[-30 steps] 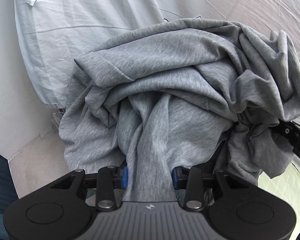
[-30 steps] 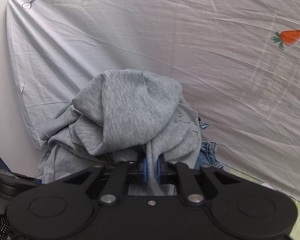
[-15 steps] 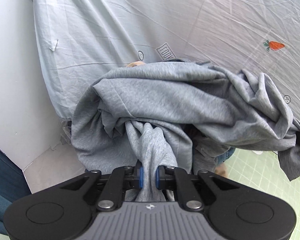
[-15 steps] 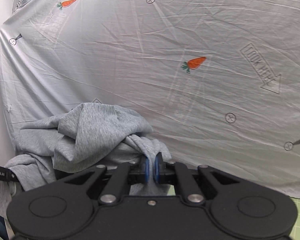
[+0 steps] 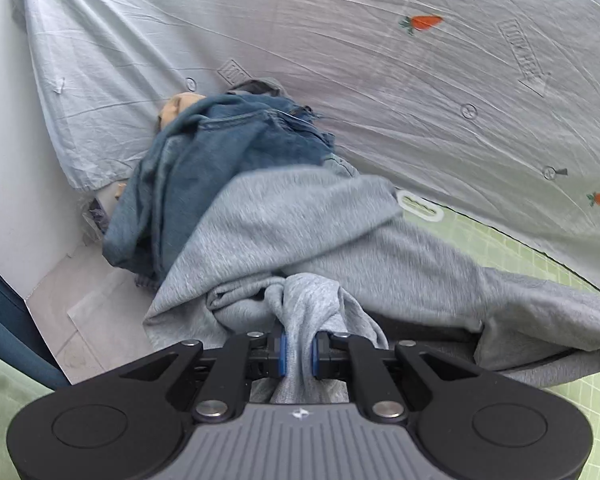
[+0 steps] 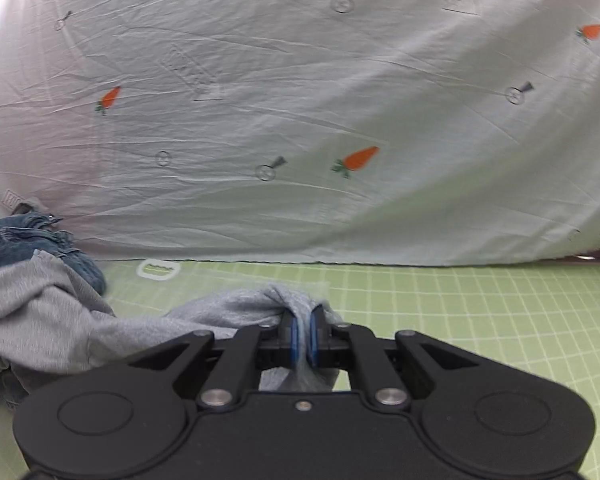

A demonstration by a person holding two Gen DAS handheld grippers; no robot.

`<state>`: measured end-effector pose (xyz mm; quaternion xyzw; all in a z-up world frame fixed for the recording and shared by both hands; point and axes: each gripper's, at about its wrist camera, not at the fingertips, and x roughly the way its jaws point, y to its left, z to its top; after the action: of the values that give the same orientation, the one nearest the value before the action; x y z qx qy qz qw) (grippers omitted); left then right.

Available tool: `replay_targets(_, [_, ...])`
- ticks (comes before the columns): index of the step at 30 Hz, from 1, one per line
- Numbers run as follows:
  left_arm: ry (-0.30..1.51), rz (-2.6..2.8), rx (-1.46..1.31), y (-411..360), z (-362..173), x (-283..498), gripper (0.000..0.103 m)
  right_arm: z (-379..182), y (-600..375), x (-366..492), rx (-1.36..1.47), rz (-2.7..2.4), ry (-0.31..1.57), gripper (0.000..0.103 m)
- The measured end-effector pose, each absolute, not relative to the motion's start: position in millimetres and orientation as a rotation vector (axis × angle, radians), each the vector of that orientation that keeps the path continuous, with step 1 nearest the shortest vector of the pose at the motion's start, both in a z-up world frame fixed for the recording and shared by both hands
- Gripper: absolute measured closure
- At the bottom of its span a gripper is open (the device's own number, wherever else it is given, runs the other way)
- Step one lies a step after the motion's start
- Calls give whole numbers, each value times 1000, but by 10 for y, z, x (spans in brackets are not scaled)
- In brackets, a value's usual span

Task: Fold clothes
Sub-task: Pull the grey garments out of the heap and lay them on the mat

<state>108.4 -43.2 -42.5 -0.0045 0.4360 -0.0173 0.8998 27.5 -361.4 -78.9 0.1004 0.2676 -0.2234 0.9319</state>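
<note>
I see the carrot-print sheet [image 6: 340, 100] behind the green mat [image 6: 480, 320], where my grey garment [image 5: 300, 220] stretches beside the jeans [image 5: 220, 152], bunched in both clenched claws, left [image 5: 299, 350] and right [image 6: 303, 338].

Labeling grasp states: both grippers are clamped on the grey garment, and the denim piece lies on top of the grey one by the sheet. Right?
Not quite. Both the left gripper and right gripper are shut on the grey garment, but the left wrist view shows the grey fabric draped over the denim piece, not under it. The denim does lie by the carrot-print sheet.
</note>
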Motion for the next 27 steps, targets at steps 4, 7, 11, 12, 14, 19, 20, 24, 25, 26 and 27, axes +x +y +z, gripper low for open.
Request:
replay_targets(4, [941, -115, 10, -834, -536, 890, 92, -904, -4097, -372, 212, -559, 556, 97])
replay_targets(7, [969, -167, 21, -1208, -635, 752, 92, -951, -4482, -811, 227, -634, 553, 96])
replay_targets(11, [977, -243, 38, -1820, -727, 559, 92, -907, -5015, -1338, 222, -753, 531, 96])
replay_targets(12, [976, -264, 41, -1950, -734, 513, 92, -881, -5158, -1468, 224, -786, 526, 96])
replay_targets(14, [975, -308, 50, -2207, -747, 413, 92, -774, -5436, -1727, 233, -858, 518, 96])
replay_targets(19, [984, -394, 88, -2705, -810, 162, 91, -655, -5934, -2392, 241, -1036, 521, 96])
replay_targets(20, [988, -403, 98, -2770, -839, 118, 91, -669, -6007, -2522, 249, -1064, 530, 96])
replay_targets(24, [1025, -383, 133, -2833, -942, 25, 91, -864, -6112, -2894, 340, -1111, 605, 96])
replay_targets(25, [1030, -363, 131, -2800, -946, 29, 91, -924, -6069, -2947, 357, -1106, 625, 96])
replay_targets(26, [1034, -341, 128, -2762, -946, 37, 91, -970, -6015, -2971, 367, -1096, 642, 96])
replay_targets(27, [1035, -315, 119, -2711, -940, 55, 91, -1016, -5962, -2995, 376, -1087, 658, 96])
